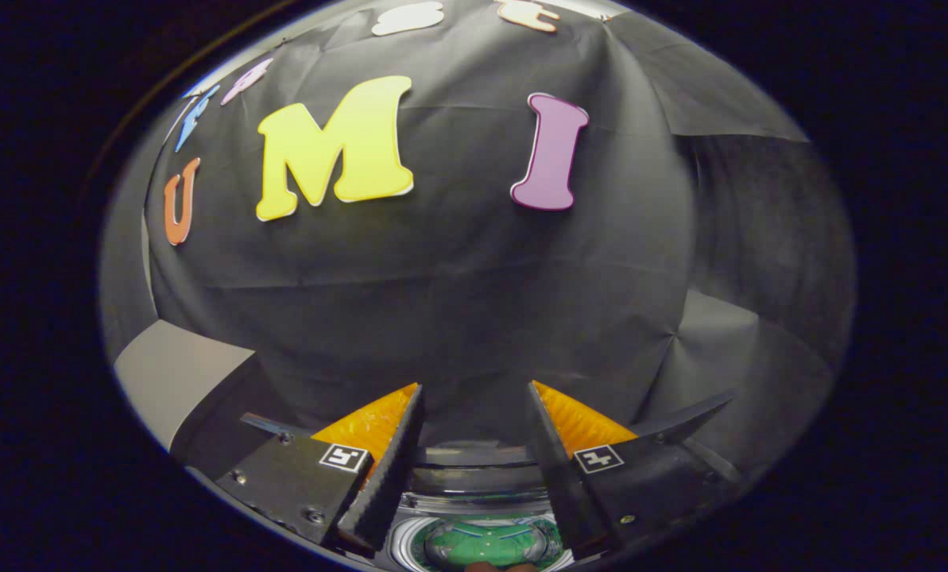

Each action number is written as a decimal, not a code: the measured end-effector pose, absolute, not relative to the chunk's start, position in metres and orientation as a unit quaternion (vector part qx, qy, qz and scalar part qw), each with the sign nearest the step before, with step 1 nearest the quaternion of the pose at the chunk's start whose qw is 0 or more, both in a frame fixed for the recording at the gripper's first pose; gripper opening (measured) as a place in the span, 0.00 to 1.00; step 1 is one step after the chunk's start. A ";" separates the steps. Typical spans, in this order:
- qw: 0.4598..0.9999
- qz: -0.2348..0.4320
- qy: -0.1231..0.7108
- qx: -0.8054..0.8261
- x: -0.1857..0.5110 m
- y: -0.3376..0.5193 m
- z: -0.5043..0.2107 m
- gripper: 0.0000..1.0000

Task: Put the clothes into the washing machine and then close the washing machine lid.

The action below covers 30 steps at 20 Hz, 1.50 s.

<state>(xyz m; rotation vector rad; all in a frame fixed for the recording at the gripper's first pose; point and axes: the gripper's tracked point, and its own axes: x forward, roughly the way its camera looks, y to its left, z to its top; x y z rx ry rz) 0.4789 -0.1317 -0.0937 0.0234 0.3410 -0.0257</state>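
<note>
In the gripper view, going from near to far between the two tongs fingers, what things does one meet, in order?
Near to far between the open tongs, which hold nothing: green round part inside the washing machine → the machine's clear lid rim → black cloth wall. A grey panel lies off to one side.

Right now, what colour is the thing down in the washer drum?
Green, with paler markings; it lies in the washing machine drum below the open gripper, in the gripper view.

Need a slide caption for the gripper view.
Open gripper faces the booth wall, washing machine low between its fingers.
</note>
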 end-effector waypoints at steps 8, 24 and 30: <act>0.984 -0.009 0.178 0.014 0.437 -0.130 -0.104 0.80; 0.962 -0.046 0.269 0.030 0.338 -0.126 -0.159 0.80; 0.960 -0.078 0.266 0.044 0.283 -0.127 -0.154 0.80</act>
